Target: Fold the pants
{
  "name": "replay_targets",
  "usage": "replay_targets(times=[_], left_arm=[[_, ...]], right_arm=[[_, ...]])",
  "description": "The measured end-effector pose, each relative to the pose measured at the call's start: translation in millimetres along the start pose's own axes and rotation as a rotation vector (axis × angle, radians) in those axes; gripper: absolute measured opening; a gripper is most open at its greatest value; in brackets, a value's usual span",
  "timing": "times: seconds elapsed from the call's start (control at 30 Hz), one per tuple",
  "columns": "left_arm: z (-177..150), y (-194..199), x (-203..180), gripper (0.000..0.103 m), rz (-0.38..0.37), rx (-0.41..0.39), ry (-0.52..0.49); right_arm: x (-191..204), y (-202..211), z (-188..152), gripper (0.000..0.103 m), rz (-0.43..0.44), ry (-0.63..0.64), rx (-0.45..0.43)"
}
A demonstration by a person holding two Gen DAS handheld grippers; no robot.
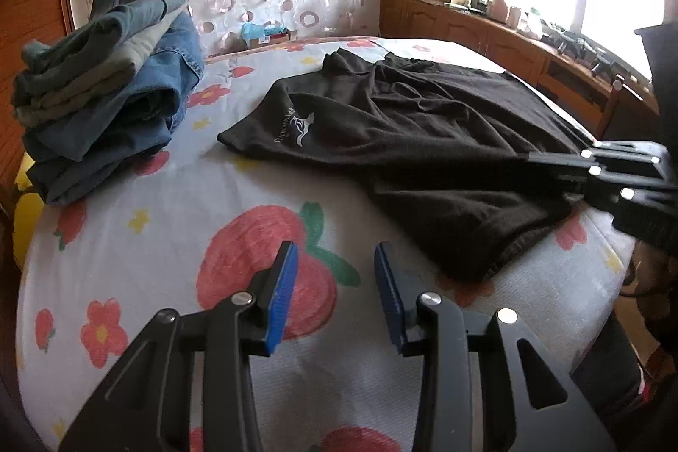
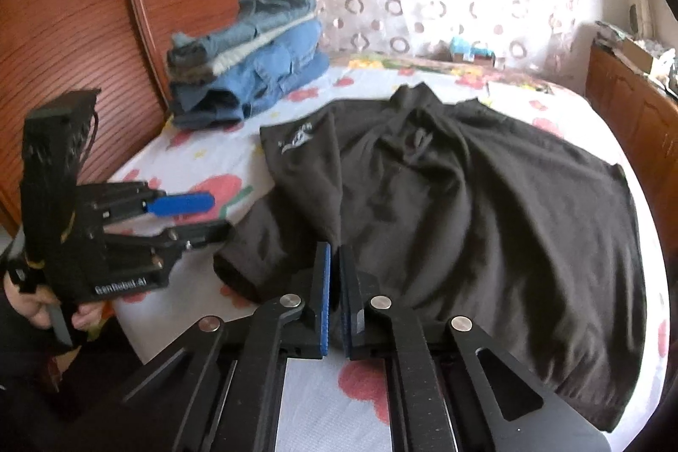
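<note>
Black pants (image 2: 457, 206) spread rumpled on floral bed sheet (image 1: 161, 223). Right gripper (image 2: 334, 295) jaws clenched on near pants edge. Left gripper (image 1: 336, 297) jaws released above bare sheet (folded jeans stack (image 1: 106, 87) far-left).

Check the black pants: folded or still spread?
Spread, not folded: the black pants lie rumpled across the bed, legs fanned apart, no neat fold.

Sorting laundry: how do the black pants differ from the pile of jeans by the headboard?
The black pants lie spread and rumpled across the bed; the jeans pile is folded and stacked. The pants are black with a small white logo; the pile is blue and grey denim. Both rest on the flowered sheet.
</note>
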State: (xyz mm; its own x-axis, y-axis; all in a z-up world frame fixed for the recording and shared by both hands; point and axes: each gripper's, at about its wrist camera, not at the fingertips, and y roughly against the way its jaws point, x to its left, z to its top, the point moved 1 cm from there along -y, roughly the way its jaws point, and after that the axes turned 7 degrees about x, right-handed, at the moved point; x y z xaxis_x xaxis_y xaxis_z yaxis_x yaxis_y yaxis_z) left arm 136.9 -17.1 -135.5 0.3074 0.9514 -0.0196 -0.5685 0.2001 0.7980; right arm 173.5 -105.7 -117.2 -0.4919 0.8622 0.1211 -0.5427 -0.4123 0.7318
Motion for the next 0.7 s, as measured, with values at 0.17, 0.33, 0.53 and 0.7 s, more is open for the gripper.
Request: replay_targets(times=[0.17,0.33,0.53,0.7], left_arm=[[4.8,7.7,4.5,0.037,-0.051,-0.008,0.052],[14.2,23.8,0.7,0.037,-0.073,-0.062,0.066],[19.1,24.9,-6.3,0.037,-0.079,-0.062,0.056],[17.8,18.6,-16.9,0.037,-0.107,-0.037,0.027]], right_arm=[[-3.3,11.9,7.9,0.0,-0.048,0.012,-0.045],[-11.6,28.7,16.5,0.0,-0.087,0.016,-0.081],[-18.9,31.0,14.0,0.0,-0.042,-0.026,-0.074],[-12.0,25.0,10.1,0.001,-0.029,-0.02,-0.054]])
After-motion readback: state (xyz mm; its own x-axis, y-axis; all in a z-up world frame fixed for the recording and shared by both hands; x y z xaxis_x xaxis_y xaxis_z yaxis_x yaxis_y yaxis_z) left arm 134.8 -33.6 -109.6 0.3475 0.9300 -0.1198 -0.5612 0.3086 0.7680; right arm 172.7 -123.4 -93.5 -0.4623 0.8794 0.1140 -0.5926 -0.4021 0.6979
